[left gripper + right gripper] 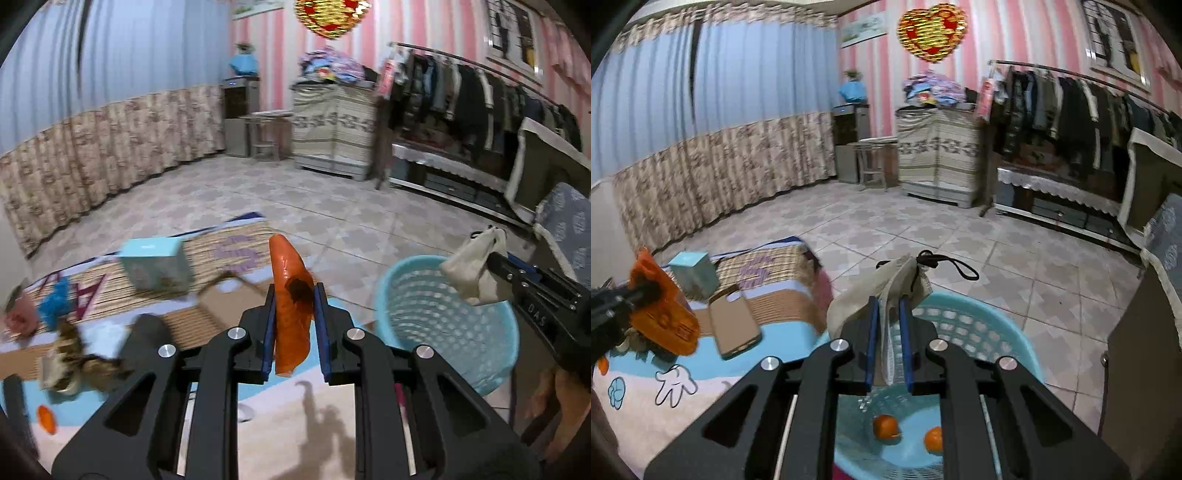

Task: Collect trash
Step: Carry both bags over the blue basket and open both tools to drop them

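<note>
Left wrist view shows my left tongs (293, 314) pinching an orange wrapper (290, 295) between the blue pads, held clear above the bed (110, 332). The wrapper stands on edge: its long axis runs along the tongs, the rounded tip pointing away from the camera and upward, the cut end hanging toward me. A dark smear sits near its middle. The blue basket (498, 332) stands on the floor to the right of the wrapper, not yet under it.

Right wrist view shows my right tongs (888, 332) pressed together on a beige cloth pouch (886, 288) with a black cord (953, 264). The pouch hangs directly over the basket opening, bunched, its cord end pointing away from me. Two orange peels or fruits (885, 426) already lie on the basket floor.

My judgement: the step in hand is carrying both pieces to the basket. The right load looks ready to drop; the next move calls for spreading those tongs. The left load needs bringing across over the rim first. More litter remains on the bed, including a blue box (155, 266) and a flat piece of cardboard (735, 325).
</note>
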The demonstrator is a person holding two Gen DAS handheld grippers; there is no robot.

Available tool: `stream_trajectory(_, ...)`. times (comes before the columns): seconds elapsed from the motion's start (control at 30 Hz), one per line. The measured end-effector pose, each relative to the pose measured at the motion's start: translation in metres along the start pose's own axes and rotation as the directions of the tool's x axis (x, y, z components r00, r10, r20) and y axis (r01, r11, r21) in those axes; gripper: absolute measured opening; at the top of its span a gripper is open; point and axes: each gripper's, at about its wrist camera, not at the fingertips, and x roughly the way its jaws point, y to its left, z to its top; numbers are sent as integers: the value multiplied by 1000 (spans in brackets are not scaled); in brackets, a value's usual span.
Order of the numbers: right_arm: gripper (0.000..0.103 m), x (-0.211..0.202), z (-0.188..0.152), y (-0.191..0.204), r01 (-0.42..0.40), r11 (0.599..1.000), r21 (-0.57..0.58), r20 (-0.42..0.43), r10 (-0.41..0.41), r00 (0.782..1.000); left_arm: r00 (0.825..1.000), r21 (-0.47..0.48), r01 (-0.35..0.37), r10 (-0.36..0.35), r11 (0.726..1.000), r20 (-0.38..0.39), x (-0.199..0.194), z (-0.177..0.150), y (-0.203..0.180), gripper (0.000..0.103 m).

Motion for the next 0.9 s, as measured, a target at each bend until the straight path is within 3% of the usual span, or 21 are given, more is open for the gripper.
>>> stream_trajectory(0.37,12,8,-15,-53,70,990,126,-29,-66,997,993,74,115,-115,991,-1,37,15,-77,18)
stream_trajectory(0.53,12,13,-19,-67,120,978,168,-38,-116,993,986,76,164,-160,984,-56,57,9,-99,18)
stream_trajectory(0.83,12,28,-29,-69,142,975,170,-77,-130,988,987,84,140,-132,987,-87,82,-8,-105,18)
stream_trajectory(0.9,12,32,-30,-69,139,974,178,-84,-126,988,986,95,148,-140,984,-91,84,-11,-106,24)
